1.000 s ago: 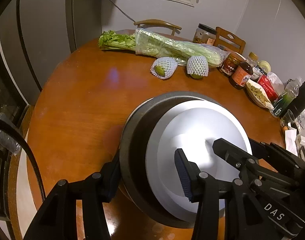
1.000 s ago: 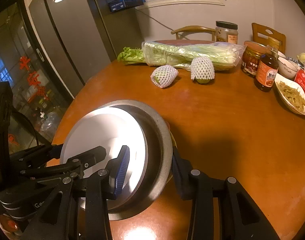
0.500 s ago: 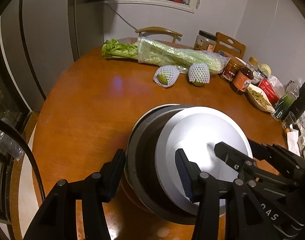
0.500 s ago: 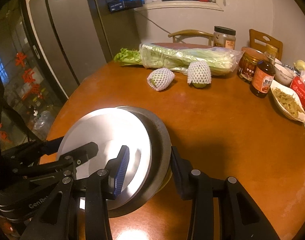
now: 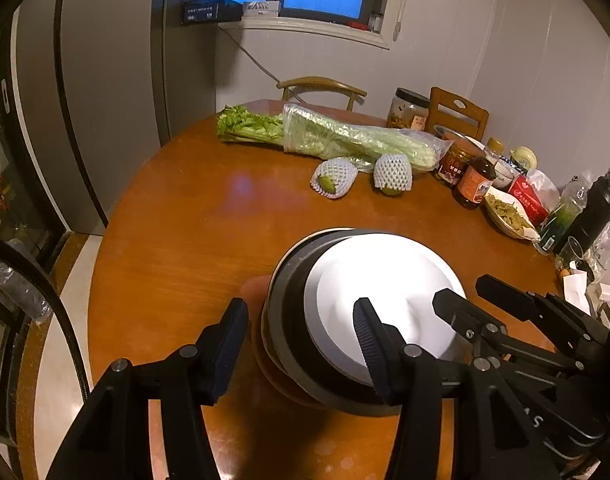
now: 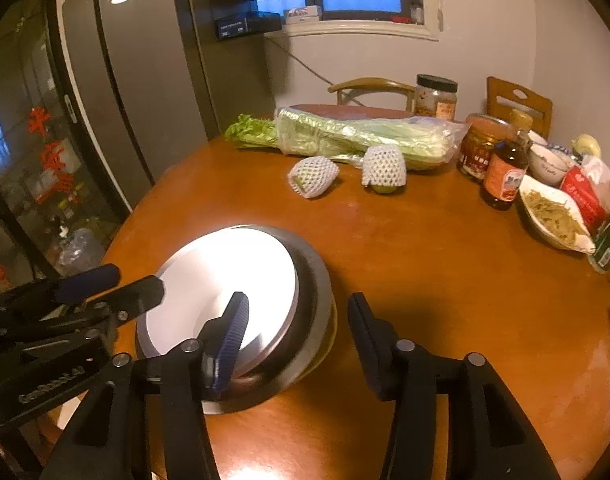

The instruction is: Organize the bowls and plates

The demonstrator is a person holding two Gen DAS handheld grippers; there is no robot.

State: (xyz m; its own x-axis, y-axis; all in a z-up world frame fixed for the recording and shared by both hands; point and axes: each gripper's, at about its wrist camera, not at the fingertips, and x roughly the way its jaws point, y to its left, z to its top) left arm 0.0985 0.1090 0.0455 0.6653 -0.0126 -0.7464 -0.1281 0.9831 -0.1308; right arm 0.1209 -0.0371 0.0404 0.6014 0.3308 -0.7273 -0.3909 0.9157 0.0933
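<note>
A stack of dishes sits at the near side of the round wooden table (image 5: 193, 240): a white plate (image 5: 381, 292) on top of a grey metal bowl (image 5: 289, 332), with a brownish dish edge under it. The stack also shows in the right wrist view, white plate (image 6: 225, 276) over grey bowl (image 6: 313, 296). My left gripper (image 5: 301, 340) is open, its fingers either side of the stack's left rim without closing on it. My right gripper (image 6: 299, 328) is open, straddling the stack's right rim.
At the far side lie bagged celery (image 5: 345, 140) and two fruits in foam nets (image 5: 333, 178), (image 5: 393, 172). Jars and a sauce bottle (image 5: 473, 184), a dish of food (image 5: 505, 212) and dark bottles (image 5: 589, 216) crowd the right edge. Chairs stand behind the table; a fridge stands to the left.
Both grippers have pulled back and up from the stack, so it looks smaller and farther away. Their jaws stay open around its rims.
</note>
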